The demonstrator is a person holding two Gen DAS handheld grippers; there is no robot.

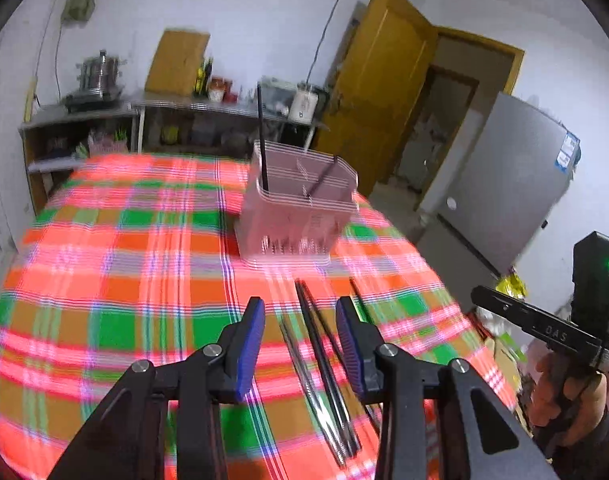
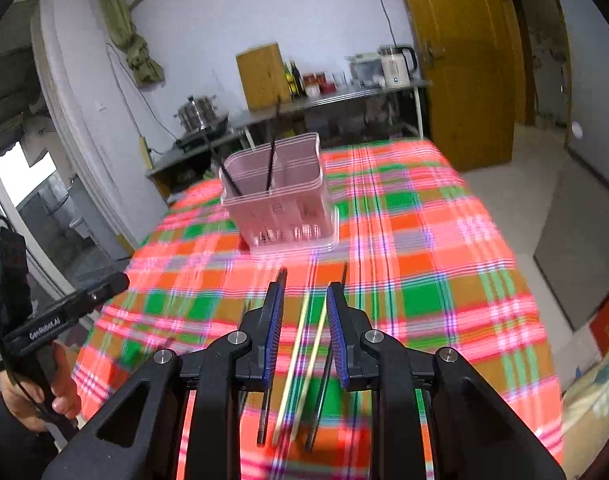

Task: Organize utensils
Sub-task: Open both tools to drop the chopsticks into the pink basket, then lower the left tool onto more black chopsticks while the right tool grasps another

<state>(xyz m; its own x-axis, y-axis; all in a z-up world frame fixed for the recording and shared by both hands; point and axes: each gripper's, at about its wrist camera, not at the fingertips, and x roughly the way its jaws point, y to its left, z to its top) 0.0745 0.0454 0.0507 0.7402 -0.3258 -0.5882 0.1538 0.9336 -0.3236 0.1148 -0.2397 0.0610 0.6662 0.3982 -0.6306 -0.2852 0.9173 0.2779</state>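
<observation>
Two grippers: both hover over the plaid-covered bench (image 1: 104,264), each held by a person's hand.
Left gripper (image 1: 300,344): jaws apart with blue pads, nothing pressed between them; dark chopsticks lie on the cloth in the gap below.
Right gripper (image 2: 304,328): jaws narrowly apart, nothing clamped; pale chopsticks lie on the cloth in the gap beneath.
Dark chopsticks (image 1: 324,364): a loose bundle lying lengthwise on the cloth, running from near the caddy toward the camera; one more dark stick lies just right of the right pad.
Pale chopsticks (image 2: 304,364): two light wooden sticks side by side on the cloth, flanked by a dark stick on each side.
Pink caddy (image 1: 300,208): slotted plastic utensil holder with compartments, standing on the bench beyond both grippers.
Sticks in caddy: two dark chopsticks (image 2: 270,160) stand tilted inside, one in each of two compartments as seen from the right wrist view.
Right hand (image 1: 564,392): seen from the left wrist view at the right edge, wrapped round its gripper's handle.
Left hand (image 2: 44,396): seen from the right wrist view at the left edge, round its handle.
Background: steel shelf with a pot (image 2: 196,114), kettle (image 2: 396,66), yellow door (image 1: 376,92).
</observation>
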